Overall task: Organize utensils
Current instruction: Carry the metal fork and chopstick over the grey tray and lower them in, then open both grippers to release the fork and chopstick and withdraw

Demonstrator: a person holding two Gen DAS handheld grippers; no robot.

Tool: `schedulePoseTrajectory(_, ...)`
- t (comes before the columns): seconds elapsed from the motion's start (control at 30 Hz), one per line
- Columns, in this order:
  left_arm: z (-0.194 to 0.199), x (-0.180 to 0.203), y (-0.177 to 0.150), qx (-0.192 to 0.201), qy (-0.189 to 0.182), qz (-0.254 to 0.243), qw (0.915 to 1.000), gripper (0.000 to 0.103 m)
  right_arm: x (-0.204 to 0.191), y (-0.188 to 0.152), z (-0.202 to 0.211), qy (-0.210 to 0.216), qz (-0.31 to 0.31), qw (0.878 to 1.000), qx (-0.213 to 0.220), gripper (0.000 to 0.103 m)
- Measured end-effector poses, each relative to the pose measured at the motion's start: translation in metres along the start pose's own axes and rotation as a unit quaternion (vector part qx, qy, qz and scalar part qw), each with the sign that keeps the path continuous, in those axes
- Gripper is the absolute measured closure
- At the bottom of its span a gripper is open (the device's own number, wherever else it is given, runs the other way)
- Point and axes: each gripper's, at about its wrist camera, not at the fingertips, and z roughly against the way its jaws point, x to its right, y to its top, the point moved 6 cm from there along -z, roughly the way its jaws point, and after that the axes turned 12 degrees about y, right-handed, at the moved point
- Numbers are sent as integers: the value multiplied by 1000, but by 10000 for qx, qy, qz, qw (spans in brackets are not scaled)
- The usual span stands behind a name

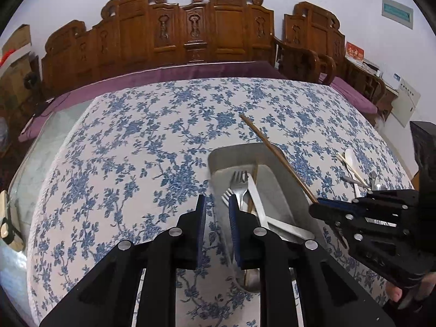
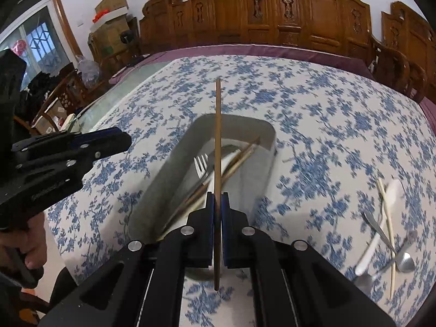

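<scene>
Over the tray, centre of the right wrist view: the right gripper (image 2: 217,204) has its pads pressed together on a brown chopstick (image 2: 218,136).
Chopstick axis: it runs straight up the frame, away from the jaws, and its far tip passes beyond the far rim of the grey tray (image 2: 261,128). A short end sticks out behind the pads.
Tray axis: its long side lies slanted from lower left to upper right, so the chopstick crosses it at a small angle.
Tray contents: a fork (image 2: 200,164) and other chopsticks (image 2: 239,160) already lie inside.
Left gripper (image 1: 216,204): slightly spread, nothing between the pads, just left of the tray.
Remaining utensils: a white spoon (image 2: 392,193) and metal pieces at lower right, nearer the right hand.
Coming move, my judgement: lower and release.
</scene>
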Motion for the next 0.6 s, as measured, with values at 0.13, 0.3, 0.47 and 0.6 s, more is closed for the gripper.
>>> schedulePoseTrajectory(0.13, 3, -6, -3, -2, 13, 5, 10000, 87, -3, -1, -14, 37, 25, 9999, -99, 97)
schedulePoseTrajectory(0.3, 5, -11, -7, -10, 46, -41, 10000, 87, -4, -10, -32, 21, 33, 9995, -304, 97)
schedulePoseTrajectory(0.47, 8, -14, -6, 11, 60, -18, 10000, 87, 1, -16, -42, 46, -75, 9991, -415, 94)
schedulePoseTrajectory(0.6, 11, -14, -5, 41, 77, -43, 10000, 87, -4, -15, -37, 390, -89, 9988, -297, 92)
